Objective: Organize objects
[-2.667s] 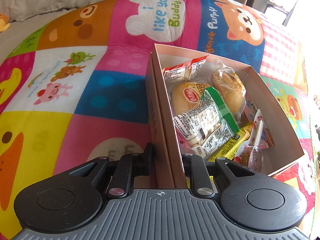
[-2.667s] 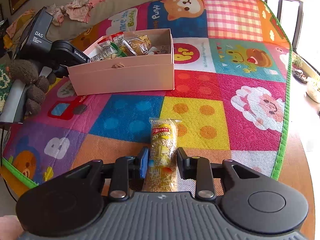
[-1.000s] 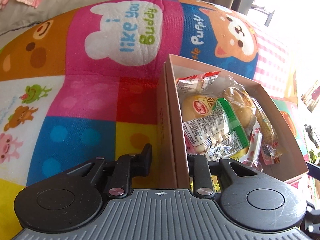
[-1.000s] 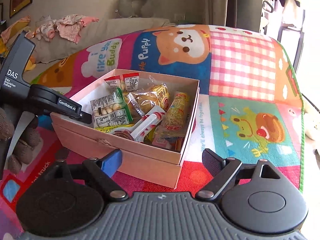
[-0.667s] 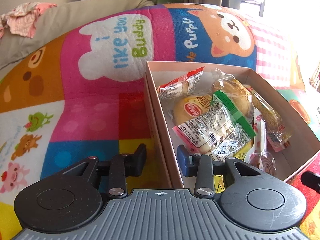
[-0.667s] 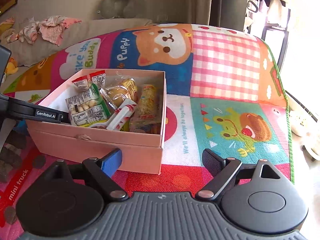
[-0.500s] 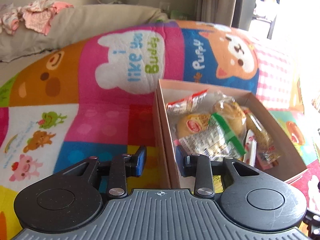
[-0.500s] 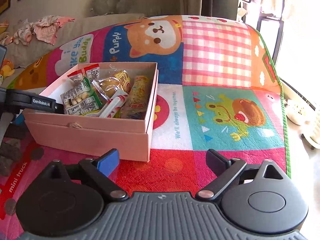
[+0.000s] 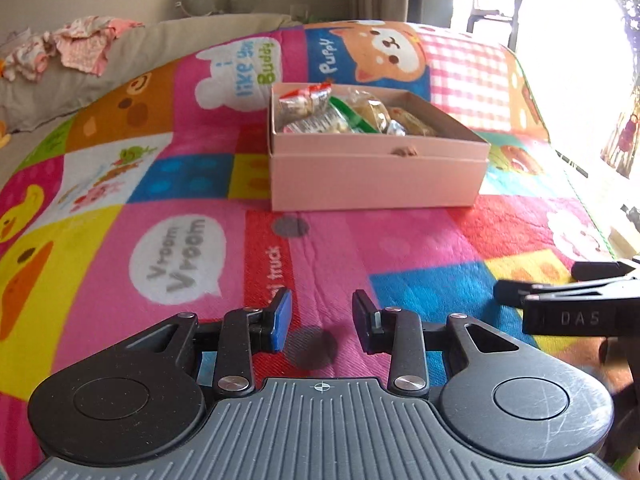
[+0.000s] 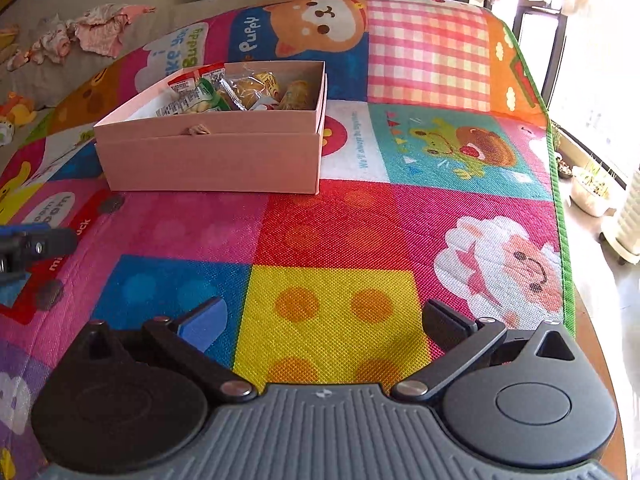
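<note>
Box (image 9: 376, 176) of snacks (image 9: 344, 114) now well ahead of our left gripper (image 9: 320, 322), released, part open, empty; right gripper (image 10: 324, 320) wide, empty. We judge sorting finished.

We cannot see the floor of the pink box (image 9: 376, 176) from the left wrist view: its near wall hides the lower parts of the snack packets (image 9: 320, 114) inside, and their print is too small for us to read. Beside the box, at the right edge, the right gripper (image 9: 576, 300) is cut off and blurred. In the right wrist view the left gripper (image 10: 28, 246) is clipped at the left edge, leaving its jaws unreadable there.
</note>
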Motion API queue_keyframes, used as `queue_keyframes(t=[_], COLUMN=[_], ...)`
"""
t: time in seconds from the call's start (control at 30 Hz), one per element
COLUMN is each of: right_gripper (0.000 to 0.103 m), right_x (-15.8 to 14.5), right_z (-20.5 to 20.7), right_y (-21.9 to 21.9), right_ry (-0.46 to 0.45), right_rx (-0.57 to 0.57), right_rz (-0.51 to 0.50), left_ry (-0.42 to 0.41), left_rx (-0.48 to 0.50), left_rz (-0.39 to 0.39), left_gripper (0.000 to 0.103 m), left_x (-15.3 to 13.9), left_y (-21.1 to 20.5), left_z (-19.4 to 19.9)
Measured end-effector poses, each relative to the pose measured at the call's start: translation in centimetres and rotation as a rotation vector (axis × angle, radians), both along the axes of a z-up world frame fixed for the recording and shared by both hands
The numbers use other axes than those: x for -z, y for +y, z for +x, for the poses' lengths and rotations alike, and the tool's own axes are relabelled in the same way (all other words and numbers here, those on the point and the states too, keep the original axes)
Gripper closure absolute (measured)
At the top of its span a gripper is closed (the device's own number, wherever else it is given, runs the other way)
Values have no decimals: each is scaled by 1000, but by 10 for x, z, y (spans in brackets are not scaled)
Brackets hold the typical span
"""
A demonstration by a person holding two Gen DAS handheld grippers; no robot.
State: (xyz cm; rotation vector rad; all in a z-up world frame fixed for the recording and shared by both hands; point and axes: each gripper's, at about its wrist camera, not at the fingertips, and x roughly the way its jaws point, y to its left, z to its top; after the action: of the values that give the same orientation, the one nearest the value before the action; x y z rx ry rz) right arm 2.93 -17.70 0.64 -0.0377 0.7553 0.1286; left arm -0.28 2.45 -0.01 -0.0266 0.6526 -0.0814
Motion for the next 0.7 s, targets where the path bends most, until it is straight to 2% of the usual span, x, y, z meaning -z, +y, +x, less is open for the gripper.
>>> queue_keyframes(t=[0.03,0.1,0.23,0.33,0.43,0.5,0.63,0.7], right_gripper=[0,0,0,0,0,0,0,0], right_x=[2,2,3,3,4,5,4,5], right_z=[-2,-3,-8,-10,-3,-2,-2,0], right_y=[-2,-3,9,19,12,8,18,17], right_ry=[-20,-27,-57,-81,-51,-56,-79,-79], right_rx=[0,0,6,-28,12,25,-15,-24], right_rz=[-5,3,-41,-67,9,22,-56,-53], left_ry=[-29,-37,-29,-29,-27,-27,-26,-26], left_rx=[-3,-5,6,4,-1,-3,-16,-20], left_rz=[19,45,37,55,35,36,38,38], left_gripper=[64,62,54,53,53,53,53,53], left_x=[2,4,5,5,5,5,5,5], left_y=[-4,-11,-15,-18,-18,-17,-18,-18], left_z=[-3,-3,4,4,3,3,4,4])
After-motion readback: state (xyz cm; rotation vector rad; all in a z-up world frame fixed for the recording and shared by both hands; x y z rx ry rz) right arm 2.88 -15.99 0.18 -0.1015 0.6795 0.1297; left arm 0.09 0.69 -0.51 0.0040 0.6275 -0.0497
